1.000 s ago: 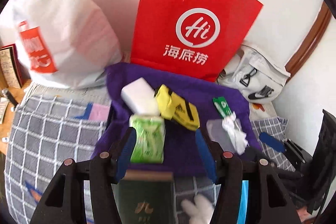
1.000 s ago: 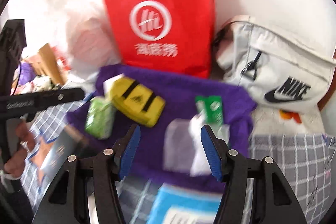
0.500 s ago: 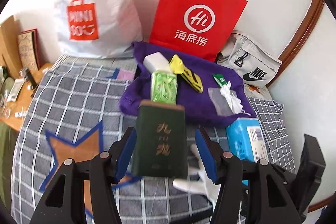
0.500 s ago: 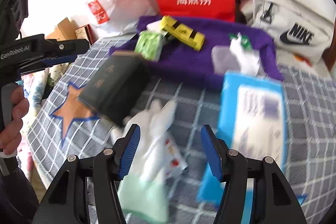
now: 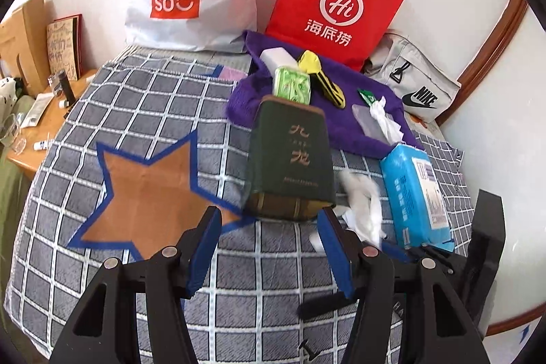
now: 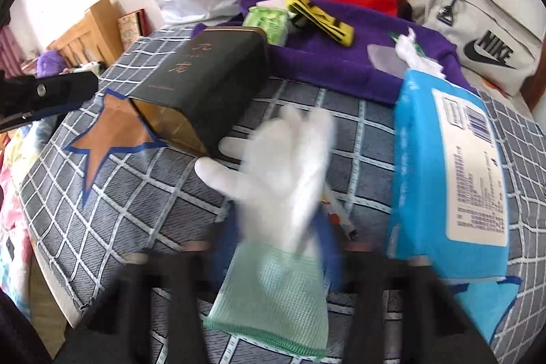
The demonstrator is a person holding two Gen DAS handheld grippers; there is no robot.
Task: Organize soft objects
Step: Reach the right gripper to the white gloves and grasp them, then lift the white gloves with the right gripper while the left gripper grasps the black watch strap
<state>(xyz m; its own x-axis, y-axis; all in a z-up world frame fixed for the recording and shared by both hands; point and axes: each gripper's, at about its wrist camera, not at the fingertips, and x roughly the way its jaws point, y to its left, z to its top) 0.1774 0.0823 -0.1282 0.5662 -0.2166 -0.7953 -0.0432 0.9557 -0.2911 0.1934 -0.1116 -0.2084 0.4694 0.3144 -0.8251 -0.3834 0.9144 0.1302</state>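
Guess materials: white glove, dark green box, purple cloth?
Glove: thin white fabric, probably coated, with a green knit cuff whose weave shows. Dark green box: looks like matte card or tin with gold lettering; unclear which. Purple cloth: fuzzy, towel-like pile.

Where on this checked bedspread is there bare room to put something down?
Free: the orange star patch and the checks around it, left of the dark green box. Crowded: the purple towel, and the gap between box and blue wipes pack, filled by the white glove.

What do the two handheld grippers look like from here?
The left gripper has black angular plastic arms with round silver rivets and bright blue ribbed pads. The right gripper is motion-blurred, with the same black frame and blue pads. No cables or sleeves show.
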